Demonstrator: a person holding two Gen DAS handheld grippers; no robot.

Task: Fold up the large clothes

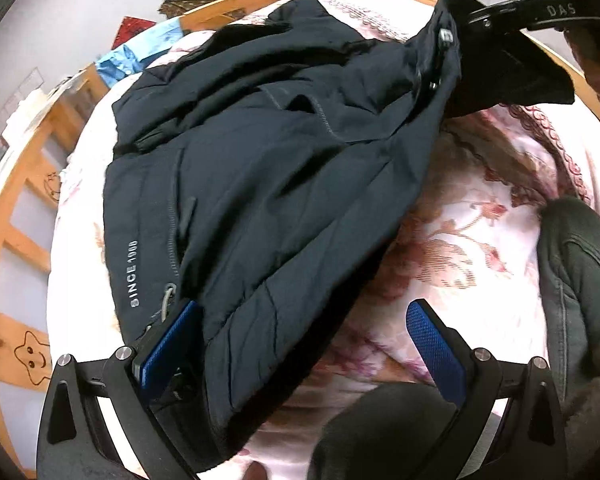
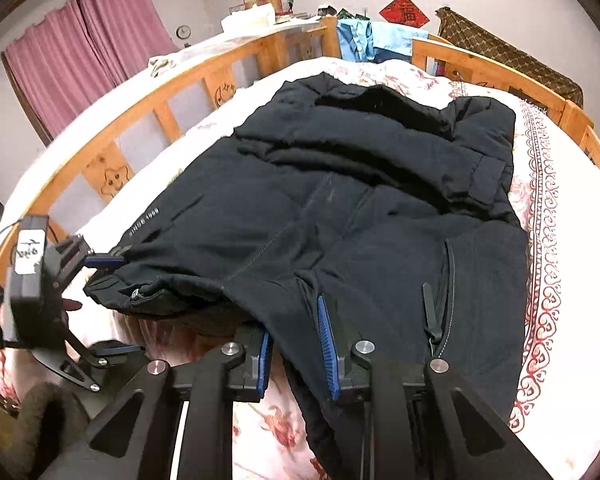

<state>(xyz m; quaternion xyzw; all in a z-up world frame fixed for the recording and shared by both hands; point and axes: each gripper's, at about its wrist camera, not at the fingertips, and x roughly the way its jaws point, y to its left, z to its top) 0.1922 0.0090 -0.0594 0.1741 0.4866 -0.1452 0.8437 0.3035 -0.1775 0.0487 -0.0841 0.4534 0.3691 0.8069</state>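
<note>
On the floral pink bedspread (image 2: 572, 312), the padded navy jacket (image 2: 340, 208) lies spread; my right gripper (image 2: 294, 344) pinches its near hem for folding, left gripper (image 1: 300, 344) open beside the near-left corner.

Pink curtains (image 2: 84, 40), a wooden bed rail (image 2: 160, 92), a red wall hanging (image 2: 404, 12) — blue clothes (image 2: 376, 40) draped.

Jacket (image 2: 340, 208) hem under right hand-held gripper (image 2: 294, 348), hidden
</note>
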